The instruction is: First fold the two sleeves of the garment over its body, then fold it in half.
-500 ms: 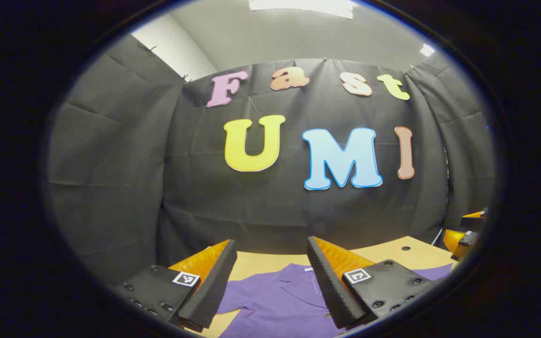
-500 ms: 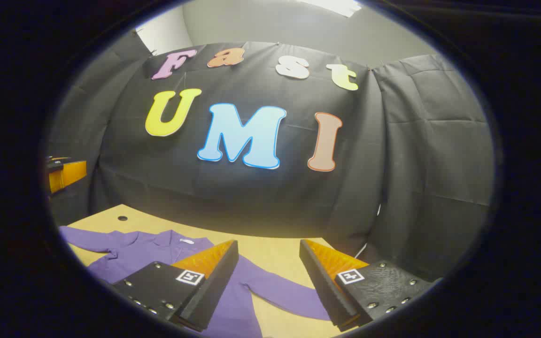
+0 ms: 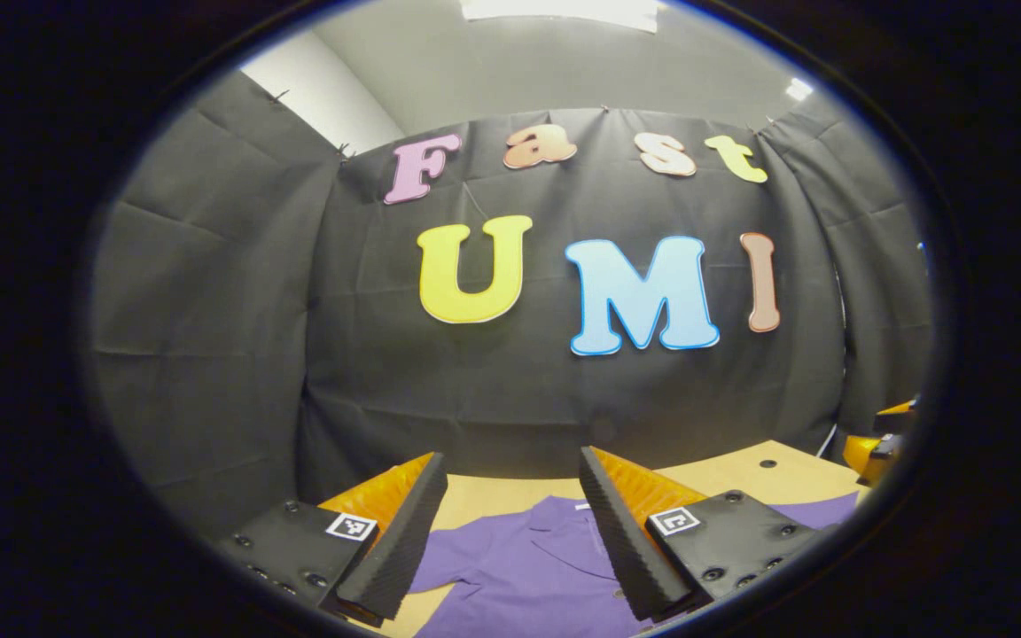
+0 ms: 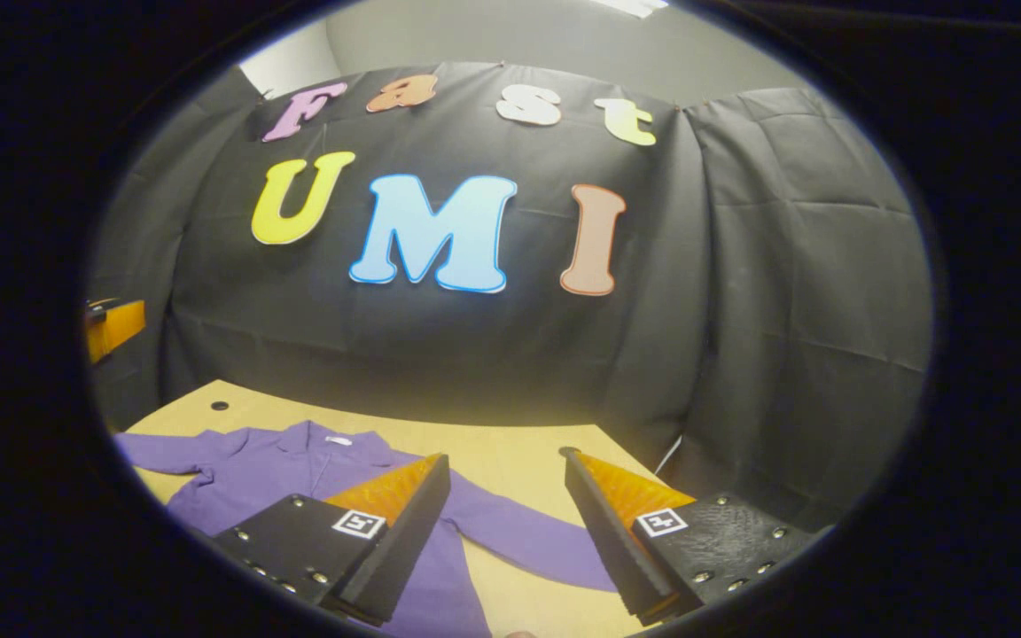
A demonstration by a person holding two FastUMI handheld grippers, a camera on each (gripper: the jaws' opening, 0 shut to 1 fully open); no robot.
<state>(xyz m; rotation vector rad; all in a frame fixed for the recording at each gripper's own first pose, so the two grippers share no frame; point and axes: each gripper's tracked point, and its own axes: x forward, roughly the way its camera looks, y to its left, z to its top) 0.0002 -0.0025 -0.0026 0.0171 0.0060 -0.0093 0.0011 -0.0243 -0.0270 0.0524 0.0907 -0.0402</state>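
Right gripper view, purple garment (image 4: 298, 470) flat on table (image 4: 510, 452) (sleeves spread), both tools (image 4: 502, 532) (image 3: 510, 532) agape, empty.

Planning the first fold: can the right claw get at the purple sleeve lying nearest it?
Probably yes. The right claw is open, and the sleeve lies flat on the table just ahead, nothing between them.

A recording booth: black cloth wall (image 3: 209, 292) draped around a wooden tabletop (image 4: 493, 452), plain ceiling with a light panel (image 3: 564, 9) above.
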